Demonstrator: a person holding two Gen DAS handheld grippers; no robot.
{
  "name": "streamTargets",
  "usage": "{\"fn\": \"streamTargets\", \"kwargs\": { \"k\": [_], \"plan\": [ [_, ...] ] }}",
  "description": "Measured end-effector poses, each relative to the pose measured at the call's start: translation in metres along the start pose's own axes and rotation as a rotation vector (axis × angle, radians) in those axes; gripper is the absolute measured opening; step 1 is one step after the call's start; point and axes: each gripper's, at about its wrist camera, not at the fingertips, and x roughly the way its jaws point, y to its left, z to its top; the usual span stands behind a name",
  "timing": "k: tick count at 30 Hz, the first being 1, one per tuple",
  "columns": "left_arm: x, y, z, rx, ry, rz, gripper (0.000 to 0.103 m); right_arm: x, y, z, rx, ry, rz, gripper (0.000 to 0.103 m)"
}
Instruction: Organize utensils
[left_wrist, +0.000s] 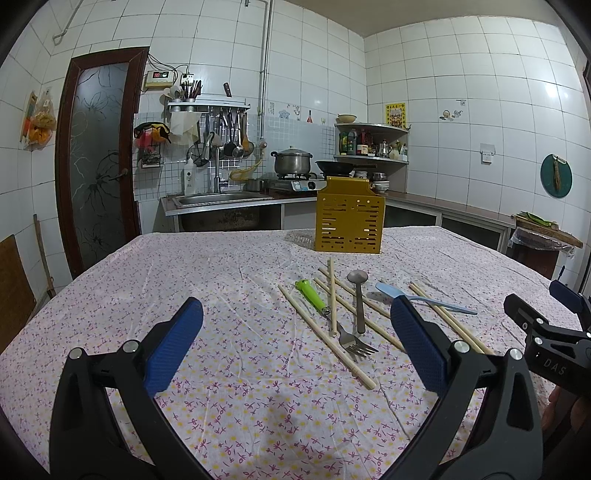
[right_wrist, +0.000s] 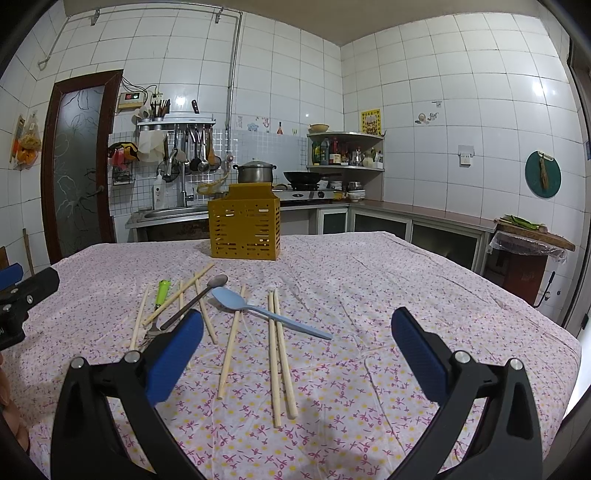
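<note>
A yellow perforated utensil holder (left_wrist: 349, 218) (right_wrist: 243, 230) stands upright at the far side of the floral-clothed table (left_wrist: 207, 266). In front of it lie several wooden chopsticks (left_wrist: 325, 332) (right_wrist: 280, 354), a green-handled fork (left_wrist: 312, 295) (right_wrist: 161, 291), a metal spoon (left_wrist: 359, 295) (right_wrist: 199, 299) and a light blue spoon (left_wrist: 424, 299) (right_wrist: 266, 312), partly crossing one another. My left gripper (left_wrist: 295, 314) hovers open, left of the pile and holding nothing. My right gripper (right_wrist: 297, 321) is open over the pile's right side, also holding nothing.
Behind the table runs a kitchen counter with a sink (left_wrist: 218, 199), a stove with a pot (left_wrist: 291, 162) and a wok, and a corner shelf of bottles. A glass door (left_wrist: 99, 162) is at the left. A wooden chopping block (right_wrist: 532, 236) stands at the right.
</note>
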Motion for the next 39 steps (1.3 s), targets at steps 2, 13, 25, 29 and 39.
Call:
{"fn": "streamTargets", "kwargs": {
  "k": [2,13,25,29,39],
  "plan": [
    [0.001,-0.001,-0.001,0.000,0.000,0.000,0.098,0.000,0.000,0.000,-0.001,0.000,0.000,0.099],
    [0.003,-0.001,-0.003,-0.003,0.005,-0.003,0.098,0.000,-0.001,-0.001,0.001,0.003,-0.001,0.099],
    [0.006,0.001,-0.003,-0.022,0.025,-0.012,0.098,0.003,0.000,-0.001,0.005,0.020,0.003,0.099],
    [0.012,0.003,0.000,-0.036,0.069,-0.019,0.098,0.009,0.000,0.001,0.010,0.053,0.021,0.099],
    [0.029,0.007,0.042,-0.007,0.121,0.016,0.098,0.041,-0.004,0.044,-0.001,0.100,0.015,0.099]
  ]
}}
